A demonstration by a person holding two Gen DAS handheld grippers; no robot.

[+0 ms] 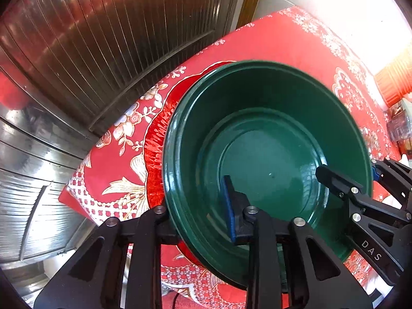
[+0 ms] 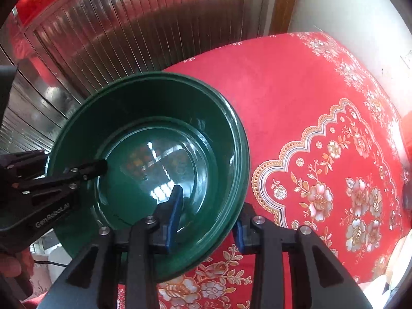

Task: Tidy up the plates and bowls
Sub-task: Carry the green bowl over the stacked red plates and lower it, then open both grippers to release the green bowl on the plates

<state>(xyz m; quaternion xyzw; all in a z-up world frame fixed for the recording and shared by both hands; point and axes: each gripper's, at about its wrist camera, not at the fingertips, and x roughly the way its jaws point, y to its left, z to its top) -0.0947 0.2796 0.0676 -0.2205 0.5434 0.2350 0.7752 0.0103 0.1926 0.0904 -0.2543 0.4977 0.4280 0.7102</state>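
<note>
Item: deep green glossy plastic bowl, resting on a red scalloped plate at the edge of the desk's red floral cloth. My left fingers and right fingers straddle opposite rim walls, narrow, apparently loosening. Likely light, stiff, slick; take hold at the rim.

One dark green bowl is in view, and one red plate shows beneath it. Two black grippers appear, the left gripper and the right gripper, over one red floral tablecloth.
</note>
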